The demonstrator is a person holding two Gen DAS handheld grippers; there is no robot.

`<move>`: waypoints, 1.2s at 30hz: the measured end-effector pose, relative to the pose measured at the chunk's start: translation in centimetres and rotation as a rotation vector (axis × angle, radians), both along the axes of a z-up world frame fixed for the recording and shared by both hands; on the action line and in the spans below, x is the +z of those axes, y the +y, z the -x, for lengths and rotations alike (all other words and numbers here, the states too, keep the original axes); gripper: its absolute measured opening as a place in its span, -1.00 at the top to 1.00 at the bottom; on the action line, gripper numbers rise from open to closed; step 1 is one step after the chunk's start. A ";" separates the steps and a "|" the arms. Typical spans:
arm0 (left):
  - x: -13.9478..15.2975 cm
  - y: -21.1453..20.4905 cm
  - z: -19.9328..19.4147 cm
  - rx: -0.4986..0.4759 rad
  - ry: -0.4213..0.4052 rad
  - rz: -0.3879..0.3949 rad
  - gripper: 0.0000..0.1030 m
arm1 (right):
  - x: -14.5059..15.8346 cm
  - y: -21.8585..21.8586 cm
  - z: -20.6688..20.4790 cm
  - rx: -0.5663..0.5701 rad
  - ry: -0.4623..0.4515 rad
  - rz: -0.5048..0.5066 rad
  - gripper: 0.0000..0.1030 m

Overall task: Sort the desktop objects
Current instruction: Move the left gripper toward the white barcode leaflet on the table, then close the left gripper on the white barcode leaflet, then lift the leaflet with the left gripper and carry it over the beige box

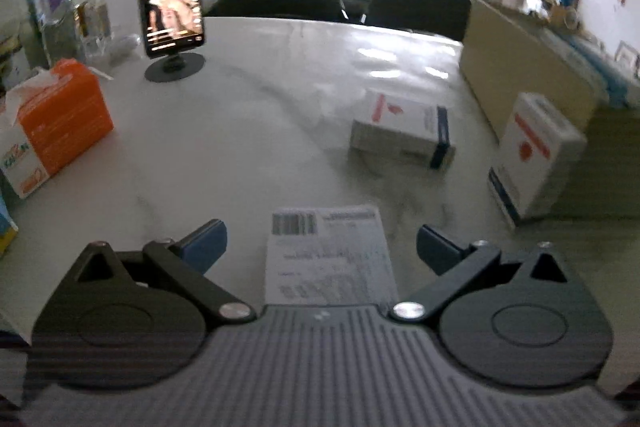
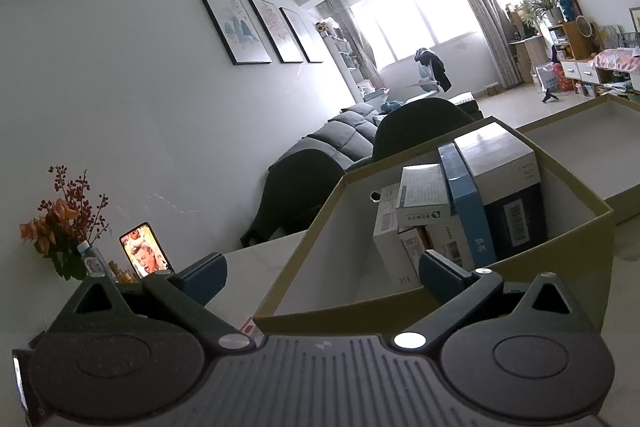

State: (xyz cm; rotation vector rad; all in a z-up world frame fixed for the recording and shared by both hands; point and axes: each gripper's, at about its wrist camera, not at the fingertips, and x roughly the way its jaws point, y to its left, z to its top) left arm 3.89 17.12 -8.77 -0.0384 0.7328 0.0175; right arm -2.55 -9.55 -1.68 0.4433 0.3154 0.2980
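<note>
Your left gripper [image 1: 322, 245] hangs released above a paper slip [image 1: 330, 255]; your right gripper [image 2: 322, 277] gapes empty over the cardboard box [image 2: 576, 239].

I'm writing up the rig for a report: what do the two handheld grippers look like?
Both look alike. The left gripper and right gripper have blue finger pads, black linkage arms on silver pivot bolts, round black housings, and a grey ribbed body. No cables or sleeves show.

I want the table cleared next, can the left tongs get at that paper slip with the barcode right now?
Probably yes. The left tongs are open, and the paper slip lies flat on the table between the fingers, nothing over it. Being flat, it may be hard to pinch.
</note>
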 end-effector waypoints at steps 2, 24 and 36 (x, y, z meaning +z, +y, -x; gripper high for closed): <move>-0.3 -0.3 0.1 -0.008 0.004 -0.020 -1.00 | 0.0 0.0 0.0 0.000 0.000 0.003 -0.99; -1.0 -0.3 1.1 0.061 -0.001 -0.016 -0.31 | 0.3 -0.6 0.6 0.001 0.004 -0.005 -0.99; -0.1 -1.3 1.2 0.052 -0.022 -0.009 -0.30 | 0.3 -1.4 1.0 -0.007 0.003 -0.020 -0.99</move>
